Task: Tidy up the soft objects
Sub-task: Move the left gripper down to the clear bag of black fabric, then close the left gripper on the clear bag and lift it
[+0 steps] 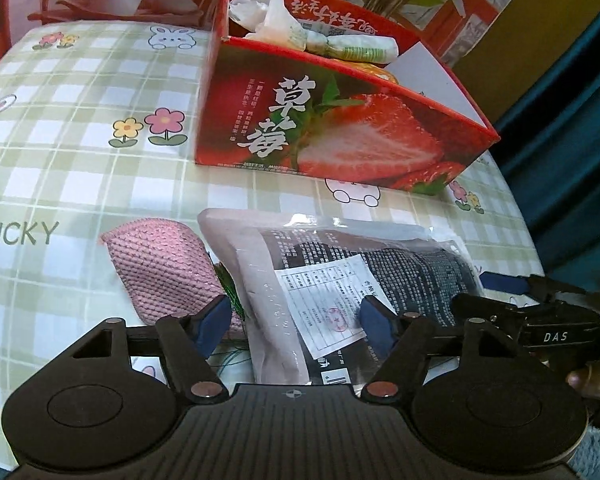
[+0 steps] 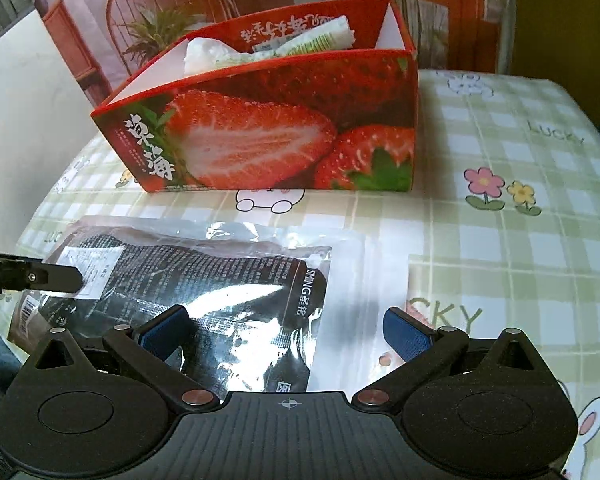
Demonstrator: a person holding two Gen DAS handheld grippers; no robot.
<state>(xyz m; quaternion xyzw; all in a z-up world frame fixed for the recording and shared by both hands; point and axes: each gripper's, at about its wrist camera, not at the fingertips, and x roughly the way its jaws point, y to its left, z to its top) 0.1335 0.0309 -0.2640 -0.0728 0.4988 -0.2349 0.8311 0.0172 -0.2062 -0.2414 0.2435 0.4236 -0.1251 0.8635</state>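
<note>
Your left gripper is open, pads spread over the near end of the plastic-wrapped pkg, not pressing it. Right gripper is open too, jaws wide over the pkg's other end, w/ one blue pad above the clear flap and tablecloth. Pkg lies flat on the green checked cloth, dark fabric inside, white label on top. Pink knitted piece sits just beside the pkg, touching its edge near your left pad. Red strawberry box stands behind both, w/ a white bag and a green-striped packet already in it.
</note>
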